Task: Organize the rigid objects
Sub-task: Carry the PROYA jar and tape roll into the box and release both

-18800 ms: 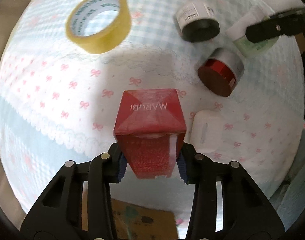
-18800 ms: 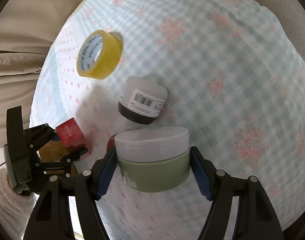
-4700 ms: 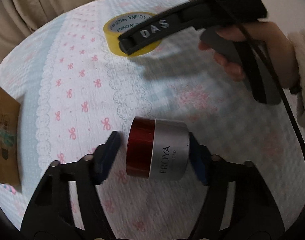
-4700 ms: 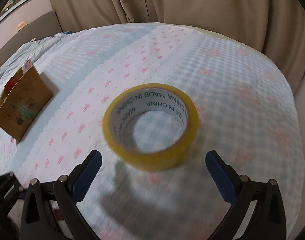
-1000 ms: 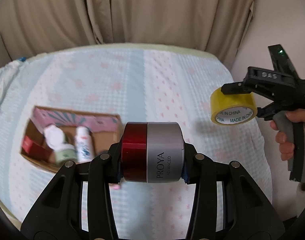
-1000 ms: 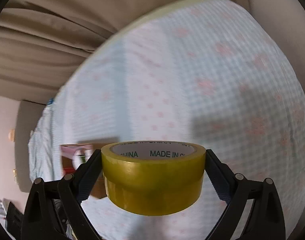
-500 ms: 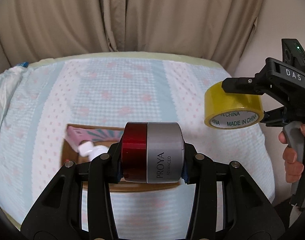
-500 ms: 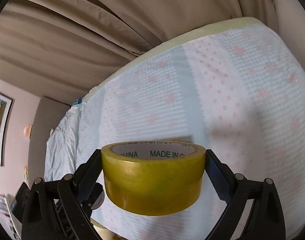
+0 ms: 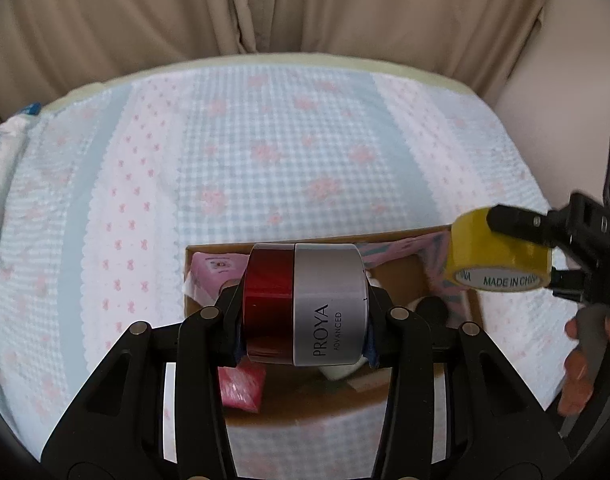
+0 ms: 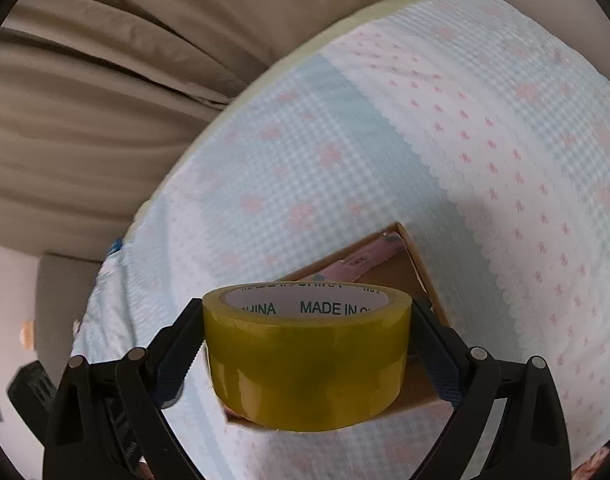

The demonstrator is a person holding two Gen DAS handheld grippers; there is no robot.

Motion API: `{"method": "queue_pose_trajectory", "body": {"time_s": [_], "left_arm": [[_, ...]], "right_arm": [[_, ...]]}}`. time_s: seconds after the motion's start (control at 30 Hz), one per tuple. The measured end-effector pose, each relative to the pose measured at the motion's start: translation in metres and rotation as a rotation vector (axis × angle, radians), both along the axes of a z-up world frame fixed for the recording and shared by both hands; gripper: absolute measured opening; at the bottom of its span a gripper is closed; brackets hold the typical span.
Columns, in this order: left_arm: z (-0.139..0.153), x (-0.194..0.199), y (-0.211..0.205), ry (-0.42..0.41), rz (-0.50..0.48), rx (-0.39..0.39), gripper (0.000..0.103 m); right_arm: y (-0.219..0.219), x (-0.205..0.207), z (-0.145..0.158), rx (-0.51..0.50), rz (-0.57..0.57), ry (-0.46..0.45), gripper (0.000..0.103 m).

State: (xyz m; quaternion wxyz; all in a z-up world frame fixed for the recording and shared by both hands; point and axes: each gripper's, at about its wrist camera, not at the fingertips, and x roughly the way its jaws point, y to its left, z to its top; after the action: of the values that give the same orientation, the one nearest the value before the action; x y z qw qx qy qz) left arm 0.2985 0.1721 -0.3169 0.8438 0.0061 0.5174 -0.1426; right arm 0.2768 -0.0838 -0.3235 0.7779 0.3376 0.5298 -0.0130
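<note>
My left gripper [image 9: 303, 322] is shut on a red-and-silver PROYA jar [image 9: 305, 304], held on its side above the open cardboard box [image 9: 401, 272]. The box lies on the bed and holds a red carton [image 9: 241, 388] and other items, mostly hidden by the jar. My right gripper [image 10: 307, 360] is shut on a yellow tape roll [image 10: 307, 364], held above the box [image 10: 421, 276]. The tape roll [image 9: 501, 256] and right gripper also show in the left wrist view, over the box's right end.
The bed is covered by a light blue and white quilt [image 9: 289, 152] with pink bows. Beige curtains [image 9: 265, 8] hang behind it. A wall stands at the right. A hand [image 9: 585, 352] holds the right gripper's handle.
Both grippers have moved closer to the box, each holding its object. The box has grown larger and now lies under the jar. The tape roll has dropped lower to the box's right end.
</note>
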Motion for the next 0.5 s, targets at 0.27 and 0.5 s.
{"method": "queue_pose_trajectory", "body": {"time_s": [0.27, 0.5], "left_arm": [[-0.061, 0.029, -0.013, 0.084, -0.063, 0.025, 0.039], [-0.088, 0.035, -0.022, 0.162, -0.088, 0.031, 0.041]], "right_arm": [[0.022, 0.014, -0.054, -0.106, -0.017, 0.012, 0.096], [0.020, 0.021, -0.089, -0.083, -0.083, 0.067, 0.097]]}}
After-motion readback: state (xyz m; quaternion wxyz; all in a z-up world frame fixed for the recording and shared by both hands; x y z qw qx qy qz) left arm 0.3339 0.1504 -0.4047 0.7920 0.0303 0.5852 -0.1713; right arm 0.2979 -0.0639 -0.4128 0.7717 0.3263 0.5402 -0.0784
